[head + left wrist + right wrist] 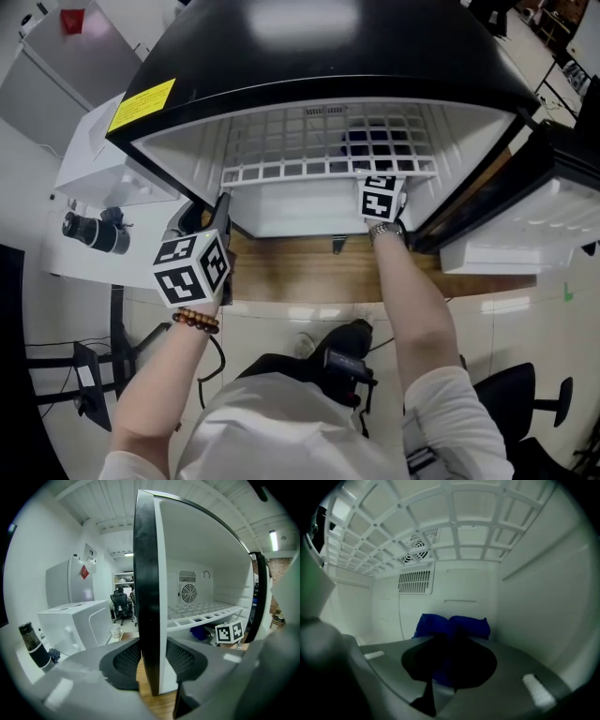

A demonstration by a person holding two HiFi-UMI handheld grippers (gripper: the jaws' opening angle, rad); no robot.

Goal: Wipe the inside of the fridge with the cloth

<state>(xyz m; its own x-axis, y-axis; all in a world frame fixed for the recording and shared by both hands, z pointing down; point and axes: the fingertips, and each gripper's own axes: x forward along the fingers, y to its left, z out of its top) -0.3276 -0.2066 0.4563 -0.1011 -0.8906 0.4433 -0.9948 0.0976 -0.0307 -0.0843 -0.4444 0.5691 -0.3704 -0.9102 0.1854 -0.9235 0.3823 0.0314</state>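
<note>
Head view: 1 black fridge (328, 56) with a white interior stands on a wooden table (300, 267). Its door (553, 216) is swung open at the right, and there is 1 yellow label (141, 105) on the top left corner. 1 white grid shelf (319, 141) spans the cavity. The left tool (152, 656) sits at the front edge of the fridge's left side wall. In the left gripper view its 2 jaws are closed on that wall, 1 pad against the black outer face and 1 against the white inner face. Its marker cube (192, 267) lies just in front of the fridge, above a bead bracelet (195, 321) on the wrist. The right tool (449, 648) reaches into the compartment below the grid shelf, and only its marker cube (381, 197) and a wristwatch (384, 228) show from above. In the right gripper view its 2 dark jaws are clamped on 1 blue cloth (452, 625). The cloth bunches out beyond the tips toward the back wall, nearer the right wall. Whether it touches a fridge surface cannot be told. 1 round fan grille (188, 592) is set in the back wall above the shelf. To the fridge's left stand 1 white box-shaped appliance (103, 178) and 1 black bottle (94, 232). 1 office chair (520, 389) is on the floor at lower right.
</note>
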